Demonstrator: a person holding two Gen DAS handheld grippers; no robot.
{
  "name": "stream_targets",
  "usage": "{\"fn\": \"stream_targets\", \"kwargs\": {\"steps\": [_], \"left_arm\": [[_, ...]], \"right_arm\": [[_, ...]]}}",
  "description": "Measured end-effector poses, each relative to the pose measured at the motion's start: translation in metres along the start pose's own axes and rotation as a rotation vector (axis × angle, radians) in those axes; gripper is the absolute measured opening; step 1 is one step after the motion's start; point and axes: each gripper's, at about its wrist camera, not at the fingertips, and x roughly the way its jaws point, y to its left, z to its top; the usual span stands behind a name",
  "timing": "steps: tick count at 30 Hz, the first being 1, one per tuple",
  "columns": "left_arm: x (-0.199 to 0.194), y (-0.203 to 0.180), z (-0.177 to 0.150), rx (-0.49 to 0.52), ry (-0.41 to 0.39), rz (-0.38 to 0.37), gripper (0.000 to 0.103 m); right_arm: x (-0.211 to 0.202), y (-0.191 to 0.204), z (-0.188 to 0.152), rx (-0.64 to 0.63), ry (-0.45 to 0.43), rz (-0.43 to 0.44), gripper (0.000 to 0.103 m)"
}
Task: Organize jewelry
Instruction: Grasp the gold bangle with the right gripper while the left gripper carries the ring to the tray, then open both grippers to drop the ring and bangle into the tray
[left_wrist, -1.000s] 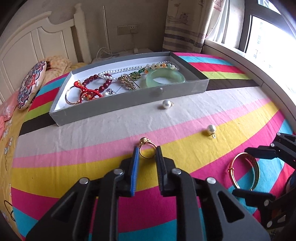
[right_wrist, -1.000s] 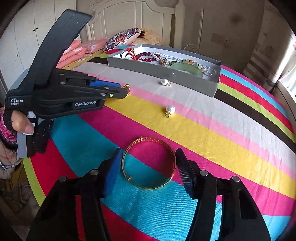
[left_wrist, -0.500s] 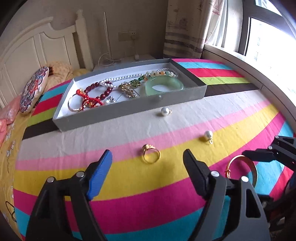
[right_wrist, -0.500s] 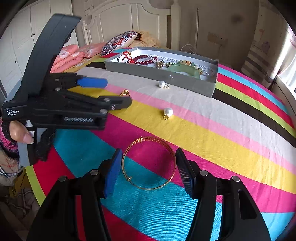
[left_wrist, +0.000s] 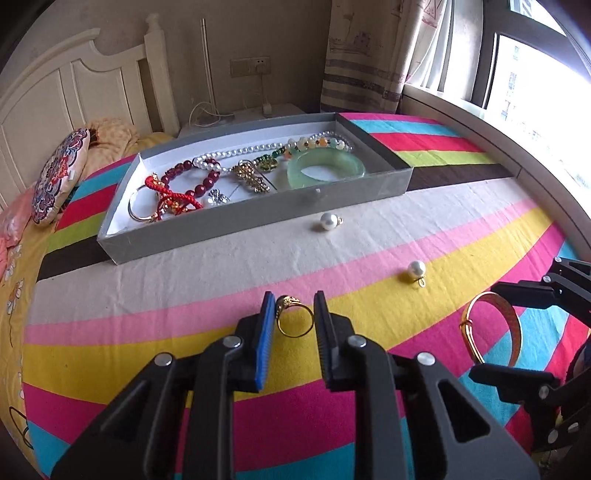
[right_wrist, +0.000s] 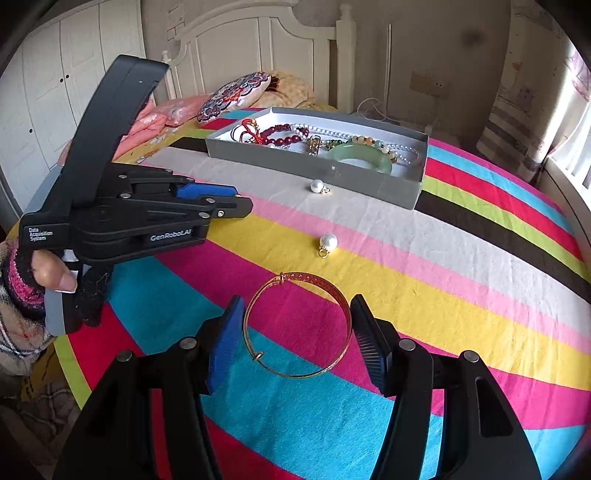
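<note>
A gold ring (left_wrist: 291, 317) lies on the striped bedcover between the fingers of my left gripper (left_wrist: 294, 314), which are narrowed around it and appear to touch it. A gold bangle (right_wrist: 297, 325) lies flat between the wide-open fingers of my right gripper (right_wrist: 297, 325), untouched; it also shows in the left wrist view (left_wrist: 493, 332). Two loose pearl pendants (left_wrist: 328, 221) (left_wrist: 416, 268) lie on the cover. The grey tray (left_wrist: 258, 218) holds a green jade bangle (left_wrist: 325, 168), red beads, pearls and other pieces.
A patterned cushion (left_wrist: 59, 177) and a white headboard (left_wrist: 74, 96) are at the left. A window ledge (left_wrist: 498, 140) runs along the right. The left gripper body (right_wrist: 122, 218) fills the left of the right wrist view.
My left gripper opened wide half a second ago, then moved forward and closed in around the gold ring. The right gripper stayed open around the bangle.
</note>
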Motion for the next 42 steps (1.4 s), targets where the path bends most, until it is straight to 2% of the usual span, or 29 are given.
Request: {"fn": "stream_targets", "kwargs": {"steps": [7,20,33,42], "left_arm": [[-0.020,0.004,0.010,0.003,-0.045,0.008,0.021],[-0.040,0.020,0.050,0.006,-0.121,0.027,0.021],[-0.001,0.055,0.093,-0.065,-0.118,0.030,0.021],[0.041,0.077,0.103,-0.133,-0.072,0.036,0.021]], "right_arm": [[-0.006,-0.001,0.016,-0.007,-0.037,-0.019,0.058],[-0.006,-0.008,0.079,-0.046,-0.120,-0.068,0.058],[0.053,-0.043,0.154,0.030,-0.133,-0.022,0.058],[0.127,-0.062,0.193,0.052,-0.034,-0.040,0.058]]}}
